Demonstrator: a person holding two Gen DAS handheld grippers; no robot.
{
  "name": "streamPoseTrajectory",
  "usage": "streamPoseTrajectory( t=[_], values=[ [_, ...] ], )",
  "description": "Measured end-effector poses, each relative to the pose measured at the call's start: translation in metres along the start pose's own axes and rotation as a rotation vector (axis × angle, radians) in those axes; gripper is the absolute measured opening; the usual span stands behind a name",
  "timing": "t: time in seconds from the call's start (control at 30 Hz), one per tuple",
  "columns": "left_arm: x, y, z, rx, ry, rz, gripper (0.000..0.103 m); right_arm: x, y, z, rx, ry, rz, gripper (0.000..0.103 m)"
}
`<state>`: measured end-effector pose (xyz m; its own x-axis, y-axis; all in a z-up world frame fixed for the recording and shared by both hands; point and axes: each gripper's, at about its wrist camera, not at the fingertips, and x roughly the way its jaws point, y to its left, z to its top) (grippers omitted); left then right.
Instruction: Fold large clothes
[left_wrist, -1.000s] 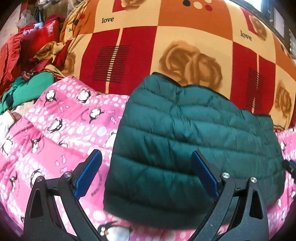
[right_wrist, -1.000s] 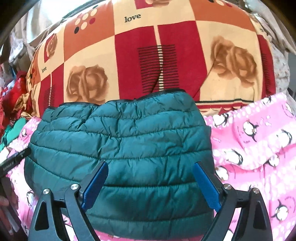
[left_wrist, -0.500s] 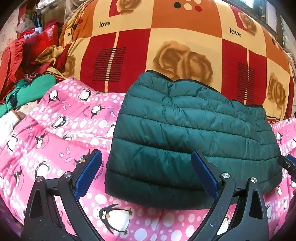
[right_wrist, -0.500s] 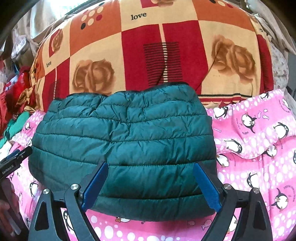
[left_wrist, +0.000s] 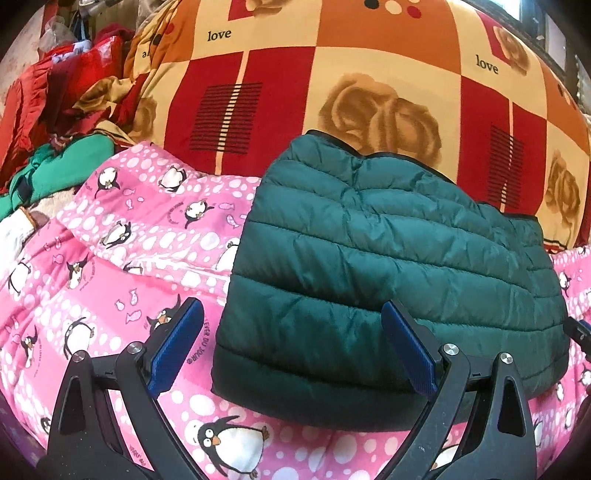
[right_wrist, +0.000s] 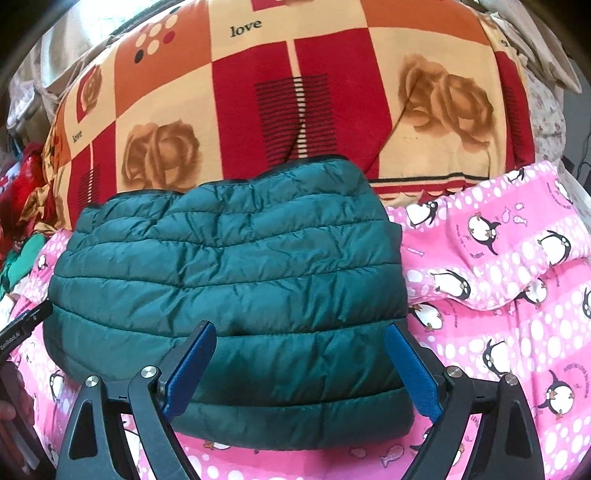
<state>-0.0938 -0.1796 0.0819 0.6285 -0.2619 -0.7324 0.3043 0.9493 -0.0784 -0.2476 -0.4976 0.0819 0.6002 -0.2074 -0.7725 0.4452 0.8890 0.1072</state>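
Observation:
A dark green quilted puffer jacket (left_wrist: 388, 266) lies folded into a compact rectangle on the pink penguin-print sheet (left_wrist: 122, 258). My left gripper (left_wrist: 291, 343) hovers open over the jacket's near left corner, nothing between its blue pads. In the right wrist view the same jacket (right_wrist: 229, 280) fills the middle, and my right gripper (right_wrist: 299, 362) stands open above its near right part, holding nothing. The tip of the left gripper (right_wrist: 22, 328) shows at that view's left edge.
A big red, orange and cream rose-patterned blanket (left_wrist: 369, 81) bulges behind the jacket. A heap of red and green clothes (left_wrist: 62, 122) lies at the far left. The pink sheet (right_wrist: 498, 277) rises in folds to the right.
Both grippers have drawn back a little from the jacket, so more pink sheet shows in front of it. The jacket stays in place and both grippers stay open.

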Motion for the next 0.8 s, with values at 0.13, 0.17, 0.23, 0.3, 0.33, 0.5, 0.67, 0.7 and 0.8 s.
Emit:
streamPoseTrajectory(
  t=[0.13, 0.17, 0.23, 0.3, 0.33, 0.5, 0.67, 0.7, 0.8],
  values=[
    [0.006, 0.003, 0.002, -0.004, 0.013, -0.014, 0.097, 0.006, -0.006, 0.001, 0.0, 0.013, -0.038, 0.091],
    [0.007, 0.003, 0.002, -0.007, 0.014, -0.017, 0.097, 0.006, -0.008, 0.002, 0.002, 0.012, -0.05, 0.091],
    [0.01, 0.004, 0.003, -0.012, 0.019, -0.023, 0.097, 0.005, -0.011, 0.004, 0.007, 0.003, -0.074, 0.091],
    [0.013, 0.006, 0.004, -0.021, 0.025, -0.029, 0.097, 0.005, -0.014, 0.006, 0.009, -0.003, -0.094, 0.091],
    [0.013, 0.006, 0.004, -0.025, 0.026, -0.029, 0.097, 0.006, -0.016, 0.007, 0.009, -0.004, -0.101, 0.091],
    [0.017, 0.007, 0.006, -0.042, 0.031, -0.038, 0.097, 0.01, -0.026, 0.009, 0.018, 0.008, -0.114, 0.091],
    [0.022, 0.005, 0.008, -0.045, 0.044, -0.047, 0.097, 0.012, -0.033, 0.009, 0.023, 0.016, -0.13, 0.091],
    [0.023, 0.005, 0.008, -0.045, 0.045, -0.049, 0.097, 0.013, -0.033, 0.009, 0.024, 0.017, -0.131, 0.091],
    [0.025, 0.005, 0.009, -0.051, 0.052, -0.06, 0.097, 0.014, -0.035, 0.01, 0.025, 0.022, -0.132, 0.091]
  ],
)
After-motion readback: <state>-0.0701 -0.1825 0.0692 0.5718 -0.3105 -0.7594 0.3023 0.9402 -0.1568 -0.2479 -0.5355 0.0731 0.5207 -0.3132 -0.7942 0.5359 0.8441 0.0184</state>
